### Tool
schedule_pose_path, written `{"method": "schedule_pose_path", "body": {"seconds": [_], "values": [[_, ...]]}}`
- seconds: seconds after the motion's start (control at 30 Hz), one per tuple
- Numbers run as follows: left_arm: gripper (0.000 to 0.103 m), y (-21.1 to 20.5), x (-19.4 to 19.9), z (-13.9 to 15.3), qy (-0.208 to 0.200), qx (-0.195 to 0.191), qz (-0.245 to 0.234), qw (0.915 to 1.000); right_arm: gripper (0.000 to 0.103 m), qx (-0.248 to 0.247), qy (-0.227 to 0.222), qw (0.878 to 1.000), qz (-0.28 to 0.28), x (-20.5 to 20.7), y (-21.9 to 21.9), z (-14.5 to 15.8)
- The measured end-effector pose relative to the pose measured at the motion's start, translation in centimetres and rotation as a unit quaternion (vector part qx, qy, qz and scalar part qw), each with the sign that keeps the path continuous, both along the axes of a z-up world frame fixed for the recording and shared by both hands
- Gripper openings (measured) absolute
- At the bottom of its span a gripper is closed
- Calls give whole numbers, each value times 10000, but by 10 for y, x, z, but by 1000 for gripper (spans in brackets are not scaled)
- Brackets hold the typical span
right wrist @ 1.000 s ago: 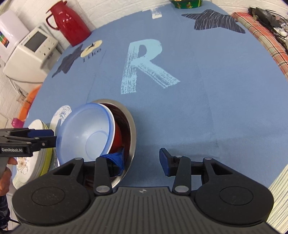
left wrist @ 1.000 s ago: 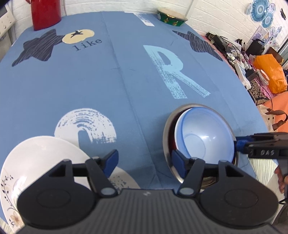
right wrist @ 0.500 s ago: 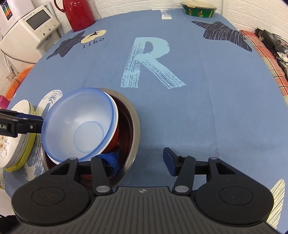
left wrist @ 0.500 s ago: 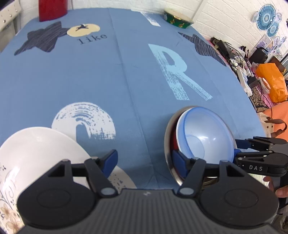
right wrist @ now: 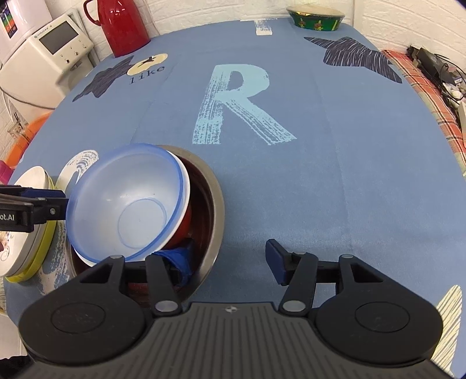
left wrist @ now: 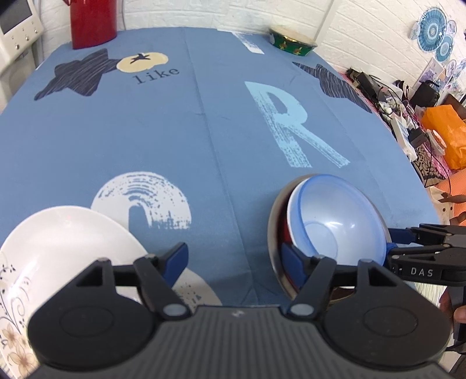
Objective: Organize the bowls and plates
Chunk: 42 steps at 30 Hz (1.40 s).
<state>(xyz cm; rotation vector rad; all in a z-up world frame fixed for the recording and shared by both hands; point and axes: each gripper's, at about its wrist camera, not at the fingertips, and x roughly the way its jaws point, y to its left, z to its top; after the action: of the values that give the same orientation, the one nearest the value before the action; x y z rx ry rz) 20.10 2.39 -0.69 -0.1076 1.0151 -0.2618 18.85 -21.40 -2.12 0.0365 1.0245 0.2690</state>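
A pale blue plastic bowl (left wrist: 335, 221) lies tilted in a red bowl (right wrist: 182, 227), both inside a steel bowl (left wrist: 275, 221) at the table's near edge. In the right wrist view the blue bowl (right wrist: 125, 201) leans left in the steel bowl (right wrist: 214, 201). My left gripper (left wrist: 234, 261) is open, its right finger (left wrist: 291, 258) inside the steel bowl's rim. My right gripper (right wrist: 227, 259) is open, its left finger (right wrist: 177, 259) down inside the steel bowl. A white floral plate (left wrist: 58, 247) sits at the left, stacked on a yellow plate (right wrist: 38, 256).
A red thermos (right wrist: 125, 26) and a white appliance (right wrist: 40, 67) stand at the far left. A green patterned bowl (right wrist: 316, 17) sits at the table's far edge. Clutter, cables and an orange bag (left wrist: 442, 131) lie beyond the right edge of the blue tablecloth (left wrist: 174, 131).
Both grippers have shifted slightly, and the views show more of the far table. The bowls and plates stay where they were. Both grippers stay open.
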Motion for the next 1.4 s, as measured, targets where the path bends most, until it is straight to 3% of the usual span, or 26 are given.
{"method": "schedule_pose_path", "body": {"seconds": [0.27, 0.4, 0.5, 0.57, 0.67, 0.77, 0.97, 1.13, 1.4], "values": [[68, 1, -1, -3, 25, -47, 8, 10000, 40, 54, -9, 9999, -88, 1, -1, 1], [58, 2, -2, -2, 120, -280, -143, 9994, 28, 147, -71, 9998, 77, 1, -3, 0], [44, 0, -3, -1, 129, -417, -259, 9987, 18, 238, -66, 9996, 141, 2, -2, 1], [14, 1, -2, -1, 258, -727, -382, 9963, 11, 251, -74, 9995, 175, 1, 0, 2], [2, 1, 0, -1, 353, -1018, -337, 9936, 3, 556, 63, 9984, 50, 3, -4, 1], [0, 4, 0, -3, 371, -1236, -242, 9913, 2, 739, 257, 9969, -68, 5, -8, -1], [0, 0, 1, -2, 374, -1099, -247, 9929, 0, 695, 329, 9970, -51, 3, -3, 3], [0, 3, 5, -1, 283, -1060, -168, 9938, 0, 961, 309, 9949, -63, 2, -7, 6], [0, 2, 2, 5, 105, -836, -170, 9963, 0, 658, 176, 9976, 82, 0, 5, 6]]}}
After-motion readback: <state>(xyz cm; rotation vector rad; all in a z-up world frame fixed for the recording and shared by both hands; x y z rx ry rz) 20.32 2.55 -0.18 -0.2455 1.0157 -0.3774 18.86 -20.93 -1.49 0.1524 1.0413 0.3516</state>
